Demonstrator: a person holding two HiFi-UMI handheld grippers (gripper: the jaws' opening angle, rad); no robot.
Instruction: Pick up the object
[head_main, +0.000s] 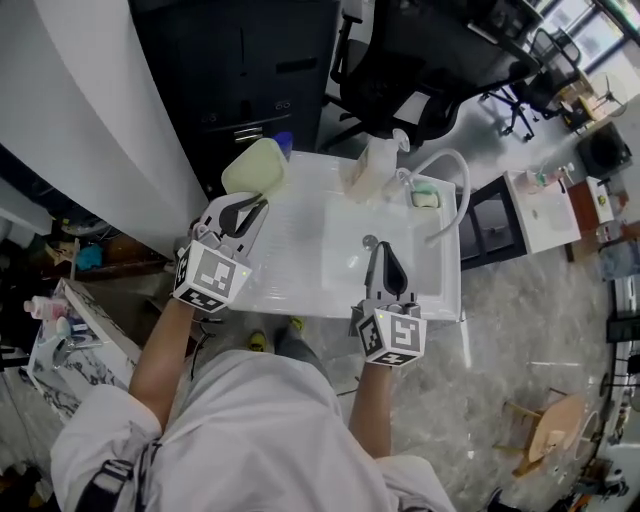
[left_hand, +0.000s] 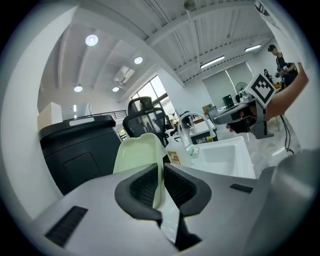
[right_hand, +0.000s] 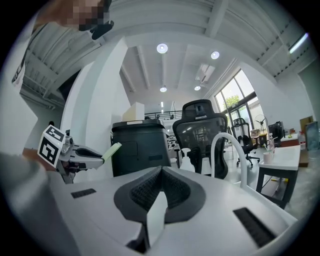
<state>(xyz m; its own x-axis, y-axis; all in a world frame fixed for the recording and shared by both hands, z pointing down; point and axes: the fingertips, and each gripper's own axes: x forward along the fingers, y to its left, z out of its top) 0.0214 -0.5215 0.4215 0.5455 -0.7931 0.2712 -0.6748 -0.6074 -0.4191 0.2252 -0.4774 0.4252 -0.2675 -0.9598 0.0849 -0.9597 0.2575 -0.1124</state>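
The left claw (head_main: 250, 207) was clamped on the thin edge of the pale green plate (head_main: 253, 167), held at 10 o'clock from the sink basin (head_main: 345, 250). With so narrow a hold the plate might pivot or slip. The right claw (head_main: 385, 265) was closed on nothing

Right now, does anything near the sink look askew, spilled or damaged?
Only the pale green plate: it stands tilted on edge, clamped in the left gripper, not flat on the white counter. Nothing looks spilled or broken.

One plate (head_main: 254, 166), one sink (head_main: 345, 238), one faucet (head_main: 449, 154).
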